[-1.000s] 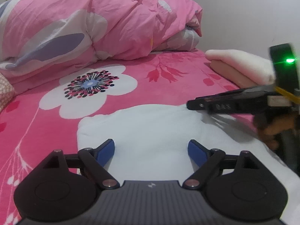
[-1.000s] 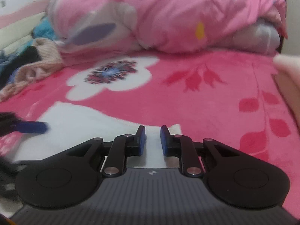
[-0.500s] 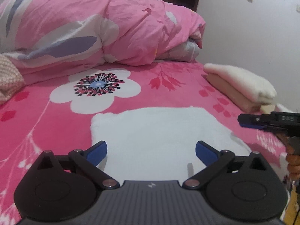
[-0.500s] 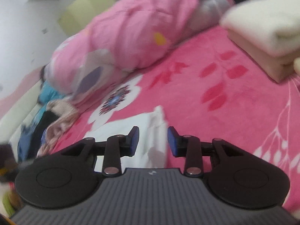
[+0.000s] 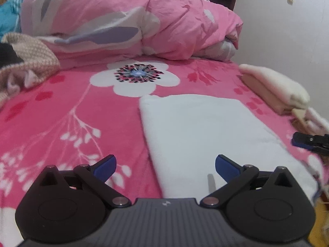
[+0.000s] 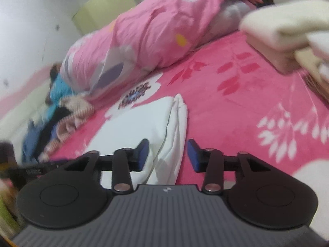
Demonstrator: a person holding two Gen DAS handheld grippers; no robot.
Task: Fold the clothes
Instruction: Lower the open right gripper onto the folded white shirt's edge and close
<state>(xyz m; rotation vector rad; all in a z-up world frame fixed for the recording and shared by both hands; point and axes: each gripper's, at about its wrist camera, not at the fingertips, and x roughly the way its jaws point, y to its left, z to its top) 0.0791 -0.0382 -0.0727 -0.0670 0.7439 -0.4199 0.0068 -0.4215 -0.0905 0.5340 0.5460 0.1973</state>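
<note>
Landmark: white cloth (image 5: pixel 207 135), folded flat into a long rectangle on the bed (image 5: pixel 67 111), which has a pink flowered cover
Left of the cloth: loose heap of clothes (image 5: pixel 26 61) at the bed's edge, a beige knit on top, something blue and something dark behind it
Behind the cloth: big white flower (image 5: pixel 135 78) printed on the cover just past its far end; beyond that a bunched pink quilt (image 5: pixel 127 20) lying across the bed
Left tool (image 5: pixel 165 165): over the near end of the cloth, jaws spread as wide as they go after just opening the last bit; its left blue pad is over the pink cover, its right pad over the cloth, neither pressing on anything, nothing held
The cloth from the right wrist view: the cloth (image 6: pixel 144 123) shows its layered right edge, thick folds stacked one on another
Right tool (image 6: pixel 167 153): at the cloth's near right edge, jaws about half open and just been opening; the folded edge lies in the gap between the blue pads but they stand clear of it, no grip
Right of the cloth: stack of folded cream and tan clothes (image 5: pixel 273 86) near the wall, apart from the cloth, with pink cover between them
</note>
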